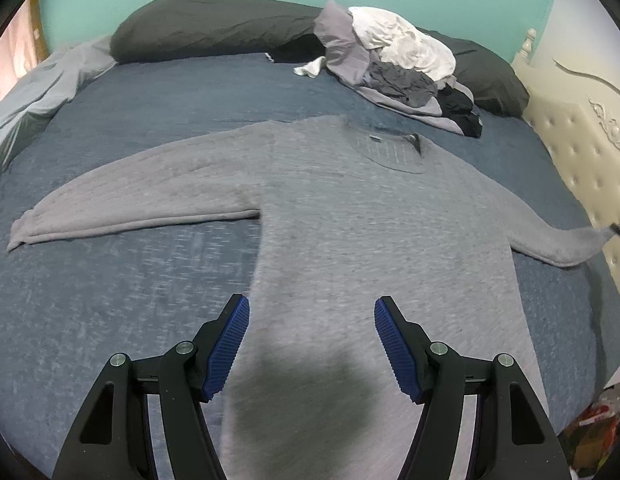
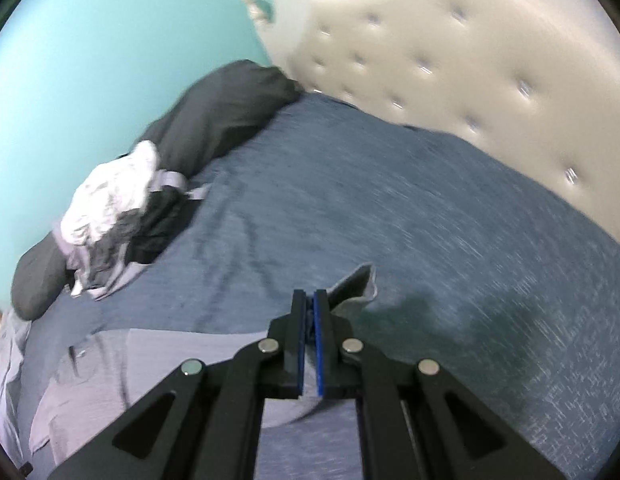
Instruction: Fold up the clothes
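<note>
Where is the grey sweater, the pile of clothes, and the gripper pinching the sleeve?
grey sweater (image 1: 350,220): left wrist view, middle of its chest.
pile of clothes (image 1: 394,52): left wrist view, the white garment on top.
right gripper (image 2: 309,300): right wrist view, between its fingertips, shut on the sleeve cuff (image 2: 356,286).

Both wrist cameras look down along their fingers, sharing the bed (image 1: 150,280).

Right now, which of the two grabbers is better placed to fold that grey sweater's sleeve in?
Probably the right gripper: it is shut on the sweater's sleeve cuff. The left gripper hangs open above the body, holding nothing.
</note>
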`<state>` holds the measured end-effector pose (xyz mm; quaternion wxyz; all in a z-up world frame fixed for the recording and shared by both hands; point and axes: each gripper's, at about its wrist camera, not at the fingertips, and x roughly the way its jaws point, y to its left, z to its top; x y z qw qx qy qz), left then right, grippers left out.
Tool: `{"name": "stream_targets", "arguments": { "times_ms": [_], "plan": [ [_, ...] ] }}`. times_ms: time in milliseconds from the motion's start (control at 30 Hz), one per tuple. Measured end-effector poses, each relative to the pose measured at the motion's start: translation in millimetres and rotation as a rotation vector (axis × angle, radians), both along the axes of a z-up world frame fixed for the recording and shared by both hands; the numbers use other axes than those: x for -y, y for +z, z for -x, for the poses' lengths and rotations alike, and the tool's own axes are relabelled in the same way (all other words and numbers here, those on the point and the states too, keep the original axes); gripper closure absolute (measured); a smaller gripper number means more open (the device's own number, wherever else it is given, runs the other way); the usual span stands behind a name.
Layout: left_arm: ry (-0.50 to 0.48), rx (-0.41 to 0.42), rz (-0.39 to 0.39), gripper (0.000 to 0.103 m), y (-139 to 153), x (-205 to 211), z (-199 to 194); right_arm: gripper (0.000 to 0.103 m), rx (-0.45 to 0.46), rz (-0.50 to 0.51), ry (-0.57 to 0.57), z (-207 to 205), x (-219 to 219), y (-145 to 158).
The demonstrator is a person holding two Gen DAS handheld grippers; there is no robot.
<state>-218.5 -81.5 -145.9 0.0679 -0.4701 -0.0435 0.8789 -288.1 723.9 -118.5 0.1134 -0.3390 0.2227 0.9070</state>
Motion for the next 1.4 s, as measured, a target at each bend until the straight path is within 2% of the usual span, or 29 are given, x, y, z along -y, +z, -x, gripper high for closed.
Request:
{"name": "stream_targets", "arguments": {
  "times_ms": [400, 667, 1000, 1200, 1400],
  "plan": [
    [0.028, 0.018, 0.006, 0.034, 14, 53, -30, 0.100, -0.114, -0.060, 0.212, 26, 126, 108],
    [0.005, 0.019, 0.000, 0.034, 18, 66, -46, 0.100, -0.146, -0.074, 0.391, 35, 231, 145],
    [-0.013, 0.004, -0.035, 0.034, 22, 75, -59, 0.100, -0.125, -0.111, 0.672, 26, 390, 156],
    [-0.019, -0.007, -0.064, 0.034, 25, 81, -68, 0.100, -0.099, -0.101, 0.822, 4, 475, 143],
    [-0.028, -0.002, -0.094, 0.034, 19, 80, -74, 0.100, -0.058, -0.072, 0.940, -23, 541, 121]
  ]
}}
